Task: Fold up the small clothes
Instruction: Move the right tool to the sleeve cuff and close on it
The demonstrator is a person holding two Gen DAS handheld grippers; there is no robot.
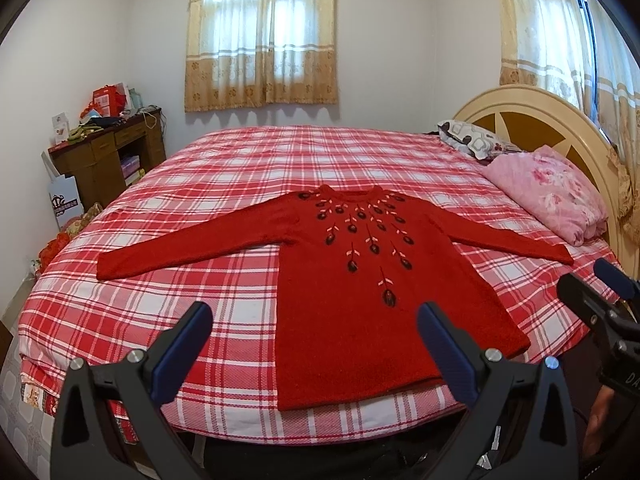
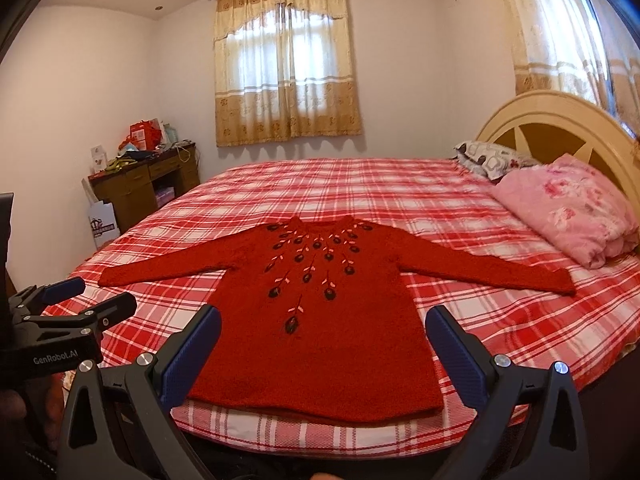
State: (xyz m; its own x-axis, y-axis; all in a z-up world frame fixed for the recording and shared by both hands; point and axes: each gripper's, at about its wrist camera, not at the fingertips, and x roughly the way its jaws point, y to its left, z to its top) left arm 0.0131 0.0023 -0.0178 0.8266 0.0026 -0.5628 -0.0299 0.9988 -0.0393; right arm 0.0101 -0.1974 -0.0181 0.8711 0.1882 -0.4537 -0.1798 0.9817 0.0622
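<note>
Ahead of both grippers, the plaid bed (image 1: 224, 184) carries a red embroidered sweater (image 1: 360, 280) lying flat, sleeves outspread, no fold begun. Left gripper (image 1: 316, 344) and right gripper (image 2: 322, 346) hover spread wide, empty, over its hem.

Left hand-held gripper (image 1: 314, 320) agape; right hand-held gripper (image 2: 323, 324) agape

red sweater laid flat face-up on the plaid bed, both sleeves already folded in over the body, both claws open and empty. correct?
Not quite: the sleeves are not folded in. In the right wrist view the red sweater lies flat and face-up on the plaid bed with both sleeves spread straight out to the sides. The rest holds: the left claw and the right claw are open and empty.
</note>
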